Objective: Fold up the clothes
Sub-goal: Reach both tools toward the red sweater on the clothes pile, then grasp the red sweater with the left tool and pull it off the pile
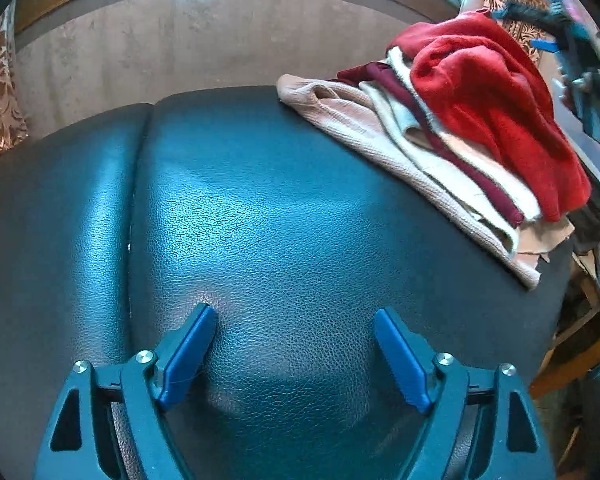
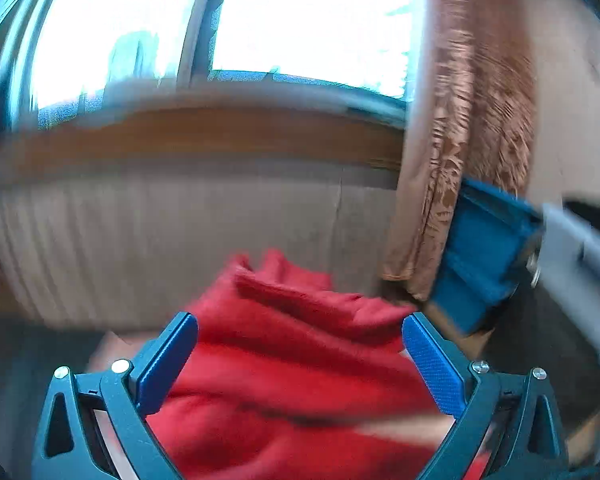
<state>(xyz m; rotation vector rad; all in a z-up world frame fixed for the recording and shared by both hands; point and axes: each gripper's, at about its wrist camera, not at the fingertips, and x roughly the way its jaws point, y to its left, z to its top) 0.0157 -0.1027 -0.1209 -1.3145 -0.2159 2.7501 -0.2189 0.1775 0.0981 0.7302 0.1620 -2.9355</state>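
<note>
Left wrist view: the left tool point(image 1: 294, 316) was held wide open over a bare stretch of the dark leather-look table point(image 1: 260, 216), nothing caught between its blue pads and nothing lying beneath them. At the table's far right corner a stack of clothes point(image 1: 440, 148) was seen, with pink, cream and maroon pieces lying flat in layers and a red garment point(image 1: 496, 108) heaped loosely on top, rumpled rather than squared. In the right wrist view, much blurred, the right tool point(image 2: 300, 330) was likewise spread wide, poised just above that red garment point(image 2: 284, 380), which filled the space between and below its fingers; no cloth was seen pinched, though whether the pads touched it could not be told. The other tool point(image 2: 484, 256) was glimpsed at the right edge against a patterned curtain point(image 2: 460, 152), beneath a bright window point(image 2: 220, 24). The lower layers were judged to be folded already, the red piece less so; it may have been dropped on the pile for a last tidying, or been about to be drawn out onto the table for folding, and the scene was judged to fit either.
</note>
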